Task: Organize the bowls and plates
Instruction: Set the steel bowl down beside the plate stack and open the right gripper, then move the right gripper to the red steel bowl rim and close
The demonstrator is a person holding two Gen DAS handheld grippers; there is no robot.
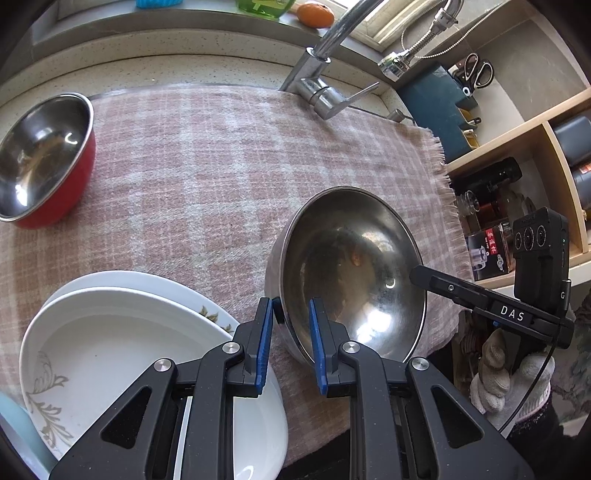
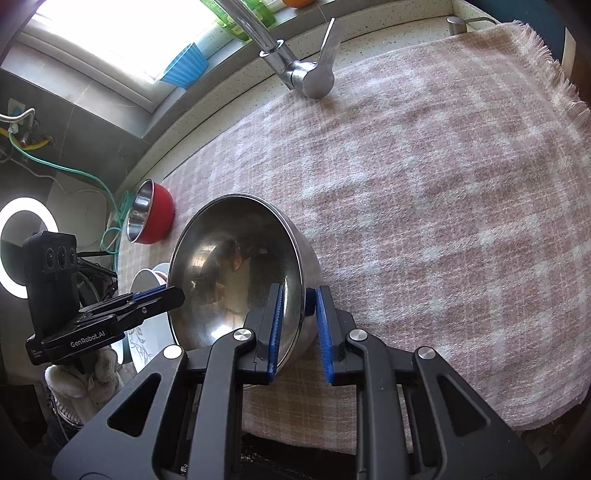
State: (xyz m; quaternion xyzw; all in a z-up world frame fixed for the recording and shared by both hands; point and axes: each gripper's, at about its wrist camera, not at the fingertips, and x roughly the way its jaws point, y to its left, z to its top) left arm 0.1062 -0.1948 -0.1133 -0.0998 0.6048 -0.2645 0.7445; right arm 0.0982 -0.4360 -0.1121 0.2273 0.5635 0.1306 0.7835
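Observation:
A steel bowl [image 1: 351, 273] stands tilted on the pink checked cloth [image 1: 207, 170]. My left gripper [image 1: 291, 310] straddles its near left rim, one pad outside and one inside, with a gap beside the rim. My right gripper [image 2: 300, 301] straddles the opposite rim of the same bowl [image 2: 229, 266], pads not quite closed on it. A red bowl with a steel inside [image 1: 40, 158] sits at the far left; it also shows in the right wrist view [image 2: 149, 214]. Stacked white plates [image 1: 110, 343] with leaf prints lie under my left gripper.
A chrome tap [image 1: 321, 88] stands at the back edge of the cloth. A shelf unit [image 1: 532, 177] with jars and boxes is at the right. An orange [image 1: 314, 14] and a green bottle sit on the window sill. A ring light [image 2: 22, 247] glows at the left.

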